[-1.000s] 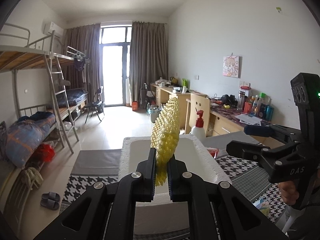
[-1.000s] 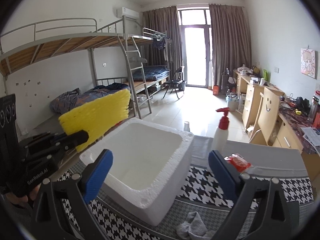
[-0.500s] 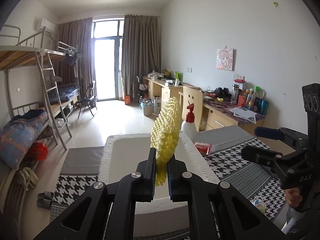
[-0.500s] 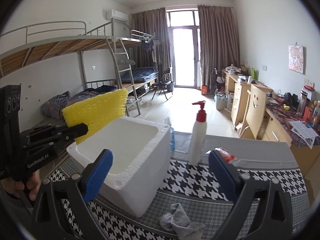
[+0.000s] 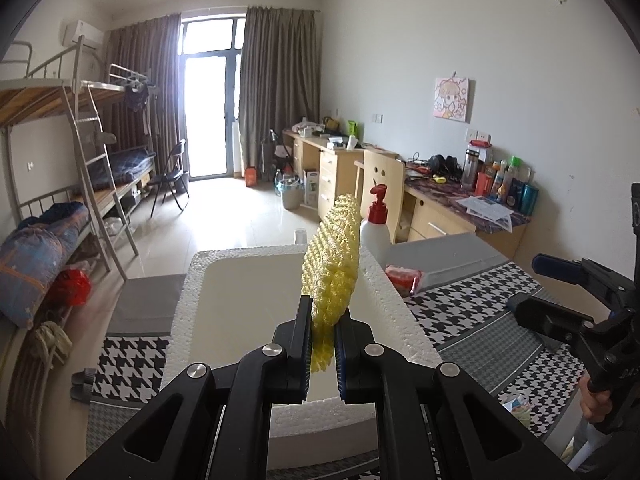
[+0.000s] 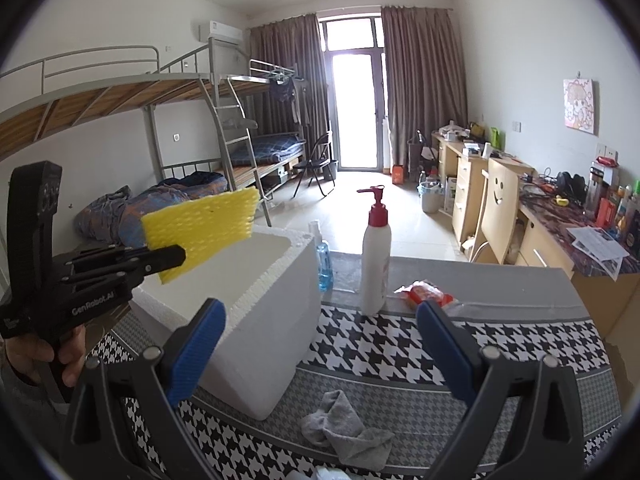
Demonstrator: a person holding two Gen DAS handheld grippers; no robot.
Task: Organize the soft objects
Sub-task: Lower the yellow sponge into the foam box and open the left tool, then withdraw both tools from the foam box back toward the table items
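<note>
My left gripper (image 5: 323, 346) is shut on a yellow foam net sleeve (image 5: 334, 264) and holds it above the open white foam box (image 5: 188, 280). The right wrist view shows the same sleeve (image 6: 200, 230) over the box (image 6: 276, 280), with the left gripper (image 6: 176, 256) clamping its lower end. My right gripper (image 6: 320, 344) is open and empty, above the houndstooth cloth to the right of the box; it also shows in the left wrist view (image 5: 532, 284). A crumpled grey sock (image 6: 346, 432) lies on the cloth just below it.
A white pump bottle with a red top (image 6: 375, 264), a blue spray bottle (image 6: 323, 260) and a red packet (image 6: 424, 294) stand on the table behind the box. Bunk beds (image 6: 160, 120) are to the left, desks (image 6: 560, 216) along the right wall.
Both grippers have shifted so the box sits further left in each view. The sleeve stays clamped over the box. The right gripper stays open and the sock comes closer below it.
</note>
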